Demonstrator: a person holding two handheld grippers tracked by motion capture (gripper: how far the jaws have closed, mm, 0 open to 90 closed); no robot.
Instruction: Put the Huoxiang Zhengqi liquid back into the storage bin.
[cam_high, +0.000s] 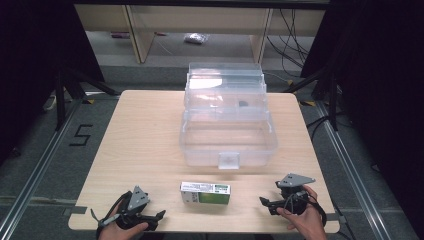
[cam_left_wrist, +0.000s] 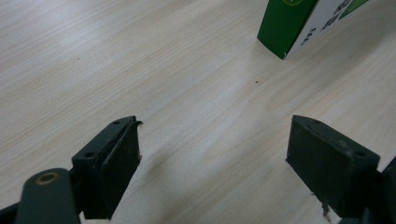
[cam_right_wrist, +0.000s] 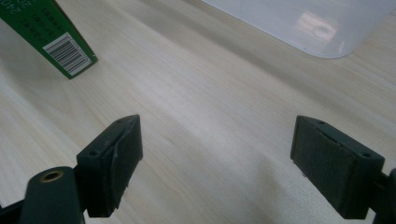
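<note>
Two grippers rest at the near table edge, a carton between them.

The small green-and-white cardboard carton (cam_high: 205, 193) lies flat on the light wooden table (cam_high: 140, 150), just before the clear plastic storage box (cam_high: 227, 135). The left gripper (cam_high: 161, 215) and right gripper (cam_high: 263, 202) flank it, well apart, each with jaws spread wide and empty.

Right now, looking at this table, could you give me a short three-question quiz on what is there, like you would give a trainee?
1. True or false: the clear plastic box stands with its lid open.
2. What lies on the table between the left tongs and the right tongs?
3. Are the tongs A) both open and empty, B) both clamped on the carton, or C) one open, one shut?

Key: 1. True. 2. A green and white carton, lying flat, apart from both. 3. A.
</note>
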